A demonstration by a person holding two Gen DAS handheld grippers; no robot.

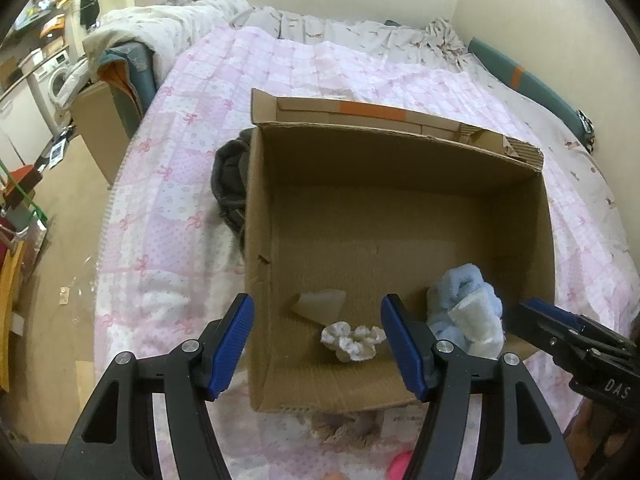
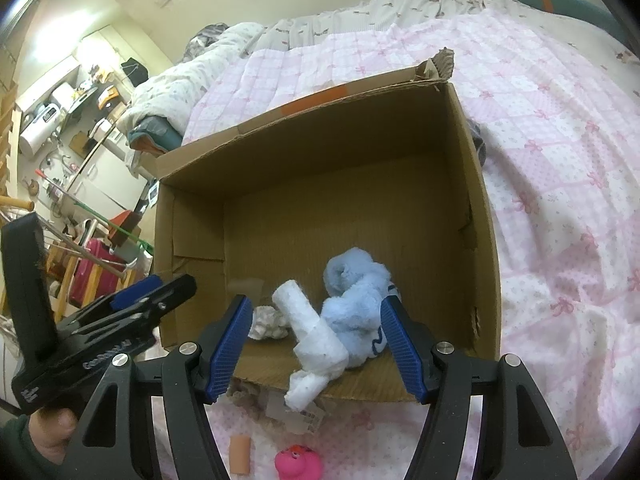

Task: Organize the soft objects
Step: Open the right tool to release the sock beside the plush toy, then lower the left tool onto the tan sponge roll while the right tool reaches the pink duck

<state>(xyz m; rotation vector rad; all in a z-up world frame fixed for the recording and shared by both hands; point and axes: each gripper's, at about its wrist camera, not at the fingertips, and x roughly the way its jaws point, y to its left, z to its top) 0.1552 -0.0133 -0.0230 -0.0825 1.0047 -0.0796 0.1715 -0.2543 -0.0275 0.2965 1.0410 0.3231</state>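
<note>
Right gripper (image 2: 316,344) jaws apart, empty, above fluffy blue-and-white sock bundle (image 2: 352,308) in brown cardboard box (image 2: 476,200). Left gripper (image 1: 316,344) jaws apart, empty. Risk: white sock tail overhangs near rim, could snag and drag out.

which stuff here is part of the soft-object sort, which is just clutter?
Job:
- cardboard box
- blue fluffy cloth in box
- white rolled cloth in box
- white scrunchie in box
- pink plush toy on bed
- dark garment beside box

Clutter:
- pink quilt
- washing machine
- pink suitcase
</note>
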